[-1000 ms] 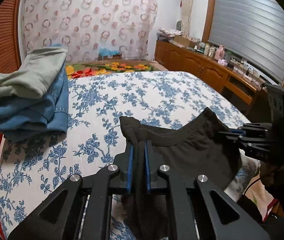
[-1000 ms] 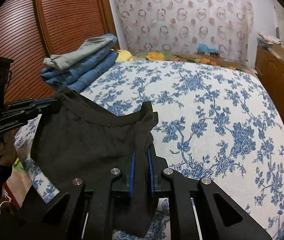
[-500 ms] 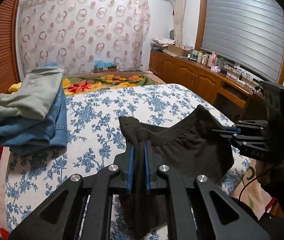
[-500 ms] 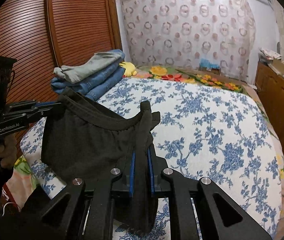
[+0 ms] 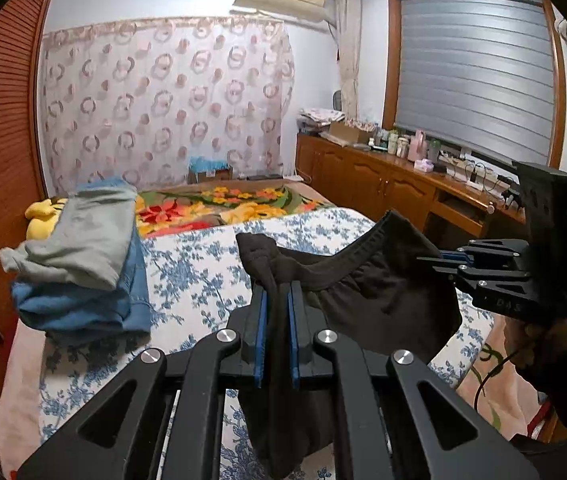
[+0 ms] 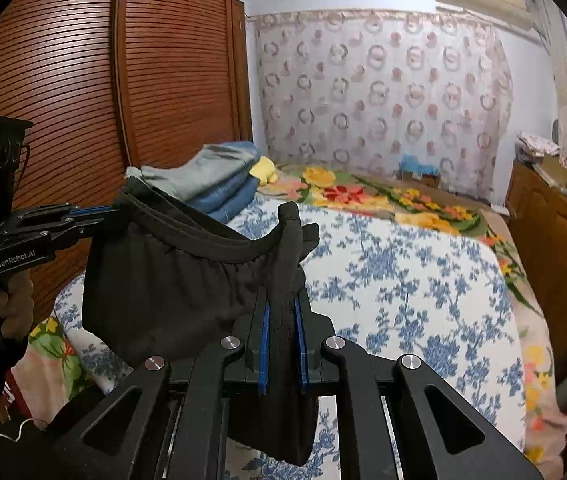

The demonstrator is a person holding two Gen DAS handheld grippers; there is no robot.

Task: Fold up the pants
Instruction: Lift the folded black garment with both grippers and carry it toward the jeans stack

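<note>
Left wrist view is showing the left tool clenched on one end of the waistband of the black pants, with cloth bunched between its blue pads. The right tool is clamped on the other end of the waistband. The pants are hanging in the air between the two tools, above the near edge of the bed, with the legs dropping below the frame.

Procedure for the step in hand, as judged from this position:
- Both tools are holding the waistband slack, and it is sagging in a curve. Drawing the tools apart until the band is straight would flatten the cloth.
- Keeping both tools level should let the legs hang evenly.
- The grips are sitting at the band's corners, so a light pull is advisable to prevent slipping.
- Lowering the pants onto the open floral cover, legs first, should avoid creases.

Right wrist view is showing the same hold from the other side, with the right tool gripping bunched cloth.

Surroundings: a stack of folded clothes is lying on the bed's left side, near the wardrobe. A yellow toy is lying beyond it. The cabinet is standing along the right. Judged obstacle: the stack is limiting the laying area on the left; the middle of the bed is offering room.
</note>
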